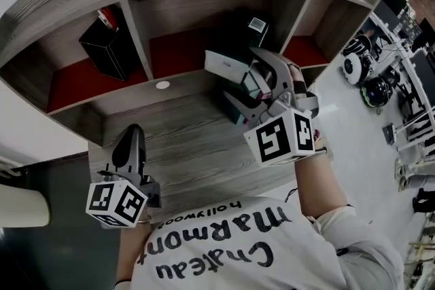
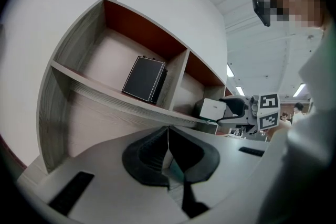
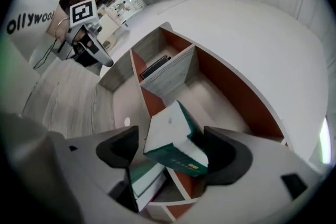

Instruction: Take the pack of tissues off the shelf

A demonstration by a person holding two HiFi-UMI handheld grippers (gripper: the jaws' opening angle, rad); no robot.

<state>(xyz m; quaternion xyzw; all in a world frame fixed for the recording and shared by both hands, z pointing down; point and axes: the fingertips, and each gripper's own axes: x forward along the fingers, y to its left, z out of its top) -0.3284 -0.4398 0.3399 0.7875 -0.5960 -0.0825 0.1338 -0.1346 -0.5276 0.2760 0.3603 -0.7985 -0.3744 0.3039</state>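
The pack of tissues (image 3: 173, 136) is a soft block, white on its broad face and dark green on its sides, with a small yellow mark on the green end towards me. It sits tilted at the mouth of the shelf's (image 1: 139, 37) middle compartment, one corner up.

My right gripper (image 3: 170, 152) has its jaws spread wide around the pack. The pack is between the pads, close against one and clear of the other, so I judge it is not yet pinched. To do this well I should square the jaws to the two green sides, close on the middle of the pack rather than a corner, and squeeze gently because the wrap will give. Then I should draw straight out of the shelf.

A second green-and-white pack (image 3: 143, 178) lies just beneath, and I must not drag it along. A black box (image 1: 109, 47) stands in the shelf's left compartment. My left gripper (image 2: 168, 157), jaws together and empty, waits over the bench (image 1: 190, 139) out in front of the shelf.
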